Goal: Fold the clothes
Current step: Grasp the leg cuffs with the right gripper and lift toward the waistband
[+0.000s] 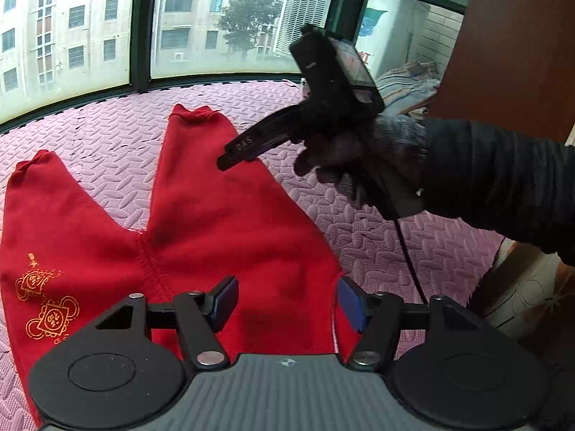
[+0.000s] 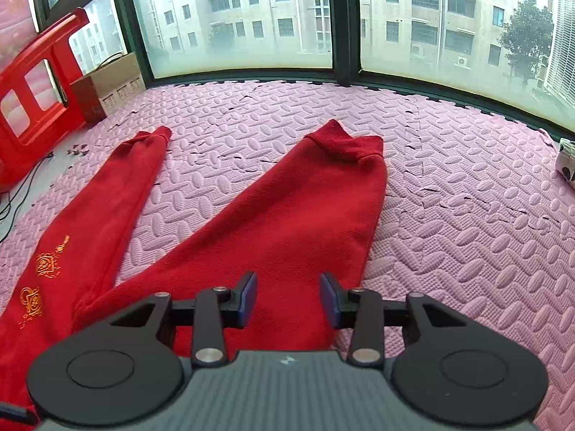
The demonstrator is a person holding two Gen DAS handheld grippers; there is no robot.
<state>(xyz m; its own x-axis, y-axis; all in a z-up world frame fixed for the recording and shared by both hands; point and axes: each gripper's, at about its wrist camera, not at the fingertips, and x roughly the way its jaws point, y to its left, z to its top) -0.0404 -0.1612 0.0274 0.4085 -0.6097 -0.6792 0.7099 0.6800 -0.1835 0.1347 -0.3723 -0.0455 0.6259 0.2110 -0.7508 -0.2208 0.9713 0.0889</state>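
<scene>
Red trousers [image 1: 197, 222] lie flat on the pink foam mat [image 1: 107, 129], legs spread in a V toward the window, with gold emblems [image 1: 46, 305] on the left hip. My left gripper [image 1: 287, 301] hovers open over the right hip edge with nothing pinched. My right gripper [image 2: 289, 298] stands open just above the upper part of the right leg [image 2: 287, 215], its pads clear of the cloth. In the left wrist view that right gripper [image 1: 233, 154] shows above the same leg, held by a gloved hand [image 1: 359, 158] in a dark sleeve.
A red plastic stool [image 2: 36, 100], a cardboard box [image 2: 107, 86] and loose cables [image 2: 14, 197] sit at the mat's left end. Folded striped cloth [image 1: 409, 86] lies by a brown cabinet [image 1: 510, 54] at the right. Windows close off the far side.
</scene>
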